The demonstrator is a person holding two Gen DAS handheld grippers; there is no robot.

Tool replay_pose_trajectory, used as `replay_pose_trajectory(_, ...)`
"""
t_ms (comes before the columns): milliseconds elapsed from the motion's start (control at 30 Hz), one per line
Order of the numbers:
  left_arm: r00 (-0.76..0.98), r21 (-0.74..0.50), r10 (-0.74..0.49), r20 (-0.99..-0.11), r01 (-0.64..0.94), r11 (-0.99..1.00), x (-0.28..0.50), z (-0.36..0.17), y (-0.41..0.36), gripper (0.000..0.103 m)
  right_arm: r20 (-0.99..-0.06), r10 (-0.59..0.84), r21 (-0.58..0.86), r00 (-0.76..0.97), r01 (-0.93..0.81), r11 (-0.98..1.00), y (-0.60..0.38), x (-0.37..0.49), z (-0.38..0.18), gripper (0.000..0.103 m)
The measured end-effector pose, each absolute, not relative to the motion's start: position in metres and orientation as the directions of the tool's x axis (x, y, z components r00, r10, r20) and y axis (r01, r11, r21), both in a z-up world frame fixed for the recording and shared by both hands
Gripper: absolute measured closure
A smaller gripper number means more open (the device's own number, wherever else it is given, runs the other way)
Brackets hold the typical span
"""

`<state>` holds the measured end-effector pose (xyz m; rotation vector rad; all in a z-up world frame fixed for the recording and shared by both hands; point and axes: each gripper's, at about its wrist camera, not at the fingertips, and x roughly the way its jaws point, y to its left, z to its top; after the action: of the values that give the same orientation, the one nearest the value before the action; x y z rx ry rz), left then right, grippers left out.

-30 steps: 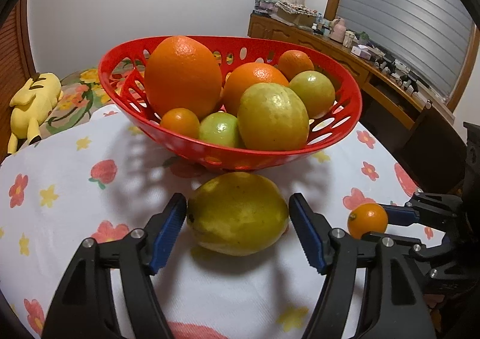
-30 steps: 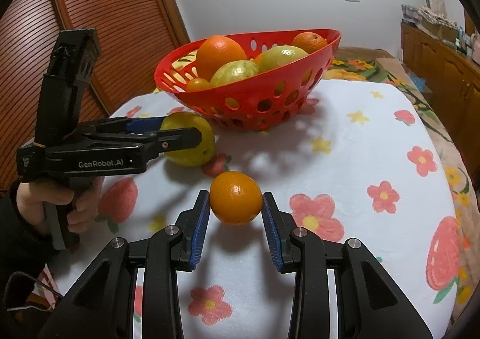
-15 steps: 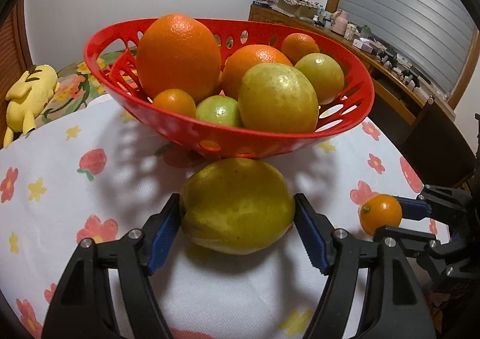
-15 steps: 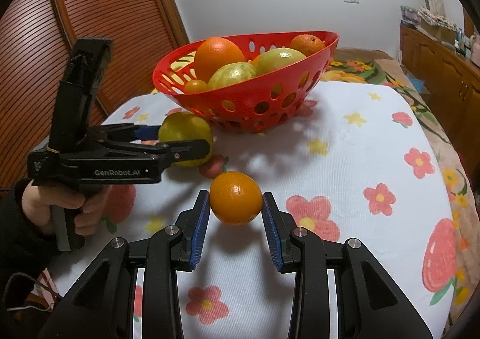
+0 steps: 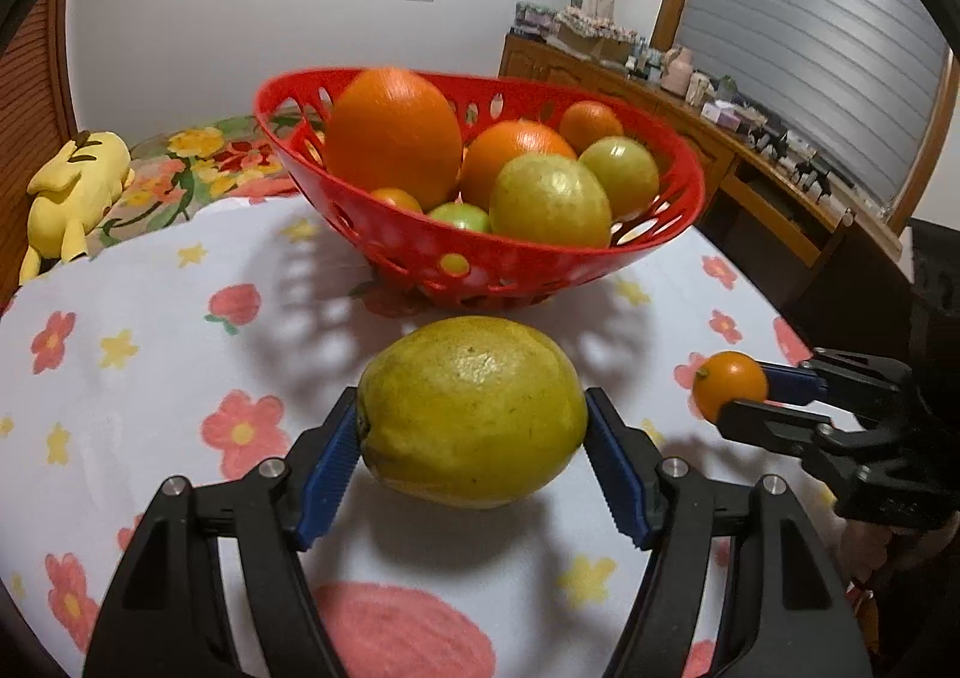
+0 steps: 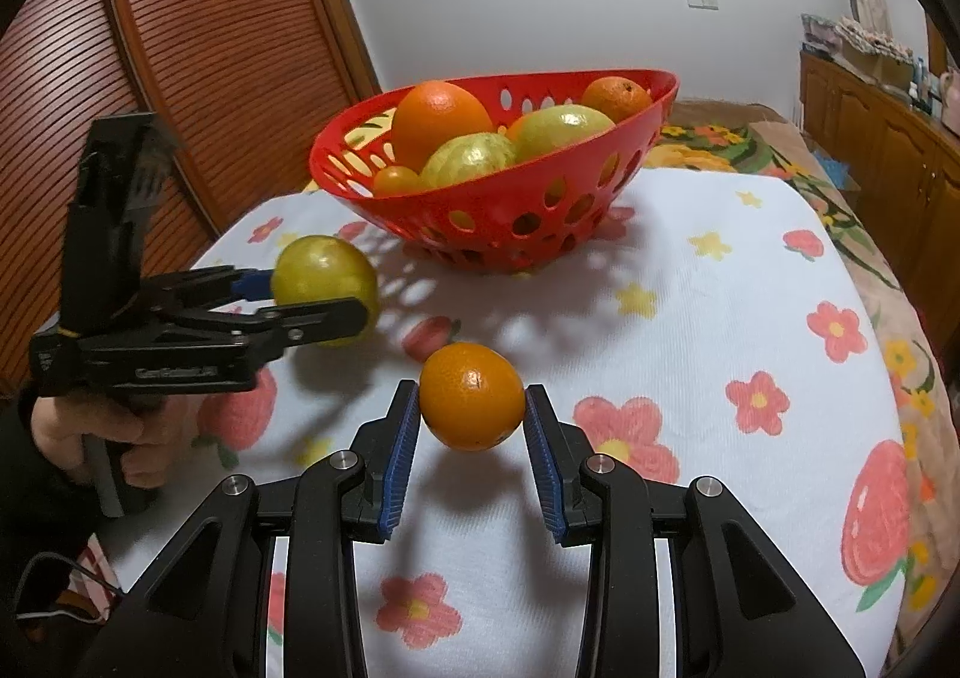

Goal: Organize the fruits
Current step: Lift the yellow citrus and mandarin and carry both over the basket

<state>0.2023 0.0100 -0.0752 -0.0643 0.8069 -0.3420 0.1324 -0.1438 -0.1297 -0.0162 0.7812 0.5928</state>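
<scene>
Near wall of the red perforated plastic basket (image 5: pixel 516 264) is hiding the lower halves of the fruit inside; small green fruit (image 5: pixel 461 215) is showing only its top.

Large yellow-green lemon-shaped fruit (image 5: pixel 474 408) is covering the inner faces of the left gripper (image 5: pixel 474 441) pads; whether its underside is touching the flowered white tablecloth (image 5: pixel 156 354) cannot be told.

In the right wrist view, the near black finger (image 6: pixel 312 321) of the left gripper is crossing that fruit's lower part, and the print on the gripper body is blurring past reading.

Right gripper (image 5: pixel 735 399) body is running off the picture's right edge.

Clutter along the wooden sideboard (image 5: pixel 708 138) is too small to identify.

Yellow plush toy (image 5: pixel 75 186) is being partly cut by the dark lens rim.
</scene>
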Motion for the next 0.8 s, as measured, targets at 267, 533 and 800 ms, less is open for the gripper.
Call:
replay_pose_trajectory(267,0.694,-0.184,-0.335,-0.637,0.284,0.941,0.182,-0.042,0.021,0.033,-0.643,0.493,0.161,0.586,-0.527,0.835,-0.137,0.128,-0.109,0.068)
replay_pose_trajectory(533,0.733,-0.163,-0.329,-0.596,0.291,0.943,0.175,-0.019,0.024,0.033,-0.612,0.498,0.128,0.614,-0.545,0.829,-0.135,0.128,-0.085,0.068)
replay_pose_trajectory(800,0.753,-0.151,-0.324,-0.572,0.292,0.944,0.177,-0.005,0.024,0.033,-0.594,0.493,0.099,0.636,-0.551,0.829,-0.133,0.136,-0.065,0.068)
